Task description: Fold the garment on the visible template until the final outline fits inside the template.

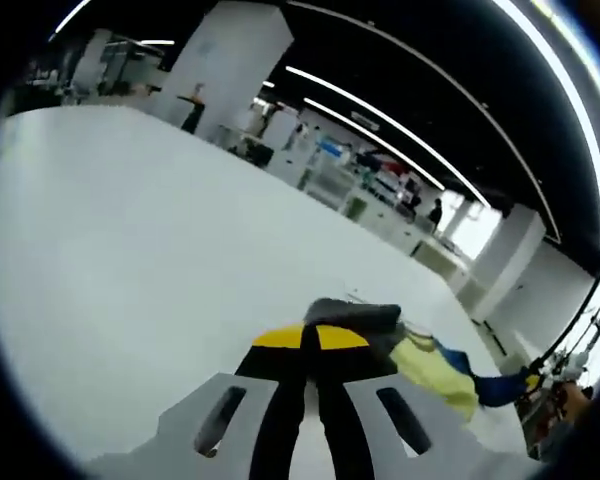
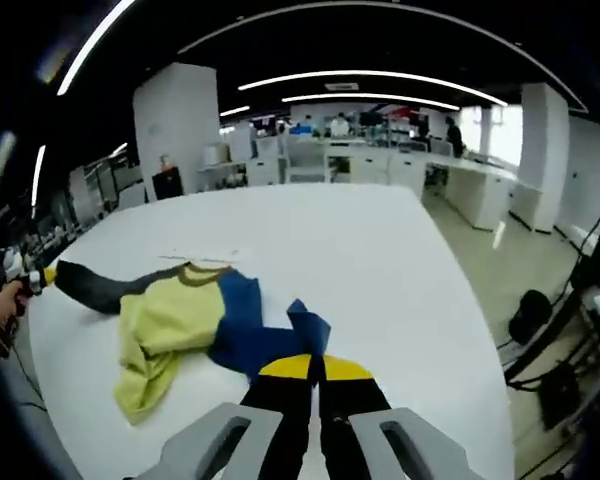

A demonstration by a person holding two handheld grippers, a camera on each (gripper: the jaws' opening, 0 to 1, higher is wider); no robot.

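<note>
On the white desk (image 2: 380, 260) the garment (image 2: 180, 320) lies crumpled, stretched crosswise; both tongs (image 1: 310, 345) (image 2: 315, 370) pinch its cloth, pressed together.

The white table (image 2: 380, 270) lies bare to the far and right. Only the crumpled garment (image 2: 180, 320) blocks the near left.

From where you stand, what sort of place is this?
Probably a large open-plan office or lab. Long strip lights run across a dark ceiling, rows of white desks stand behind, and a big white table holds a crumpled yellow, blue and dark garment.
</note>
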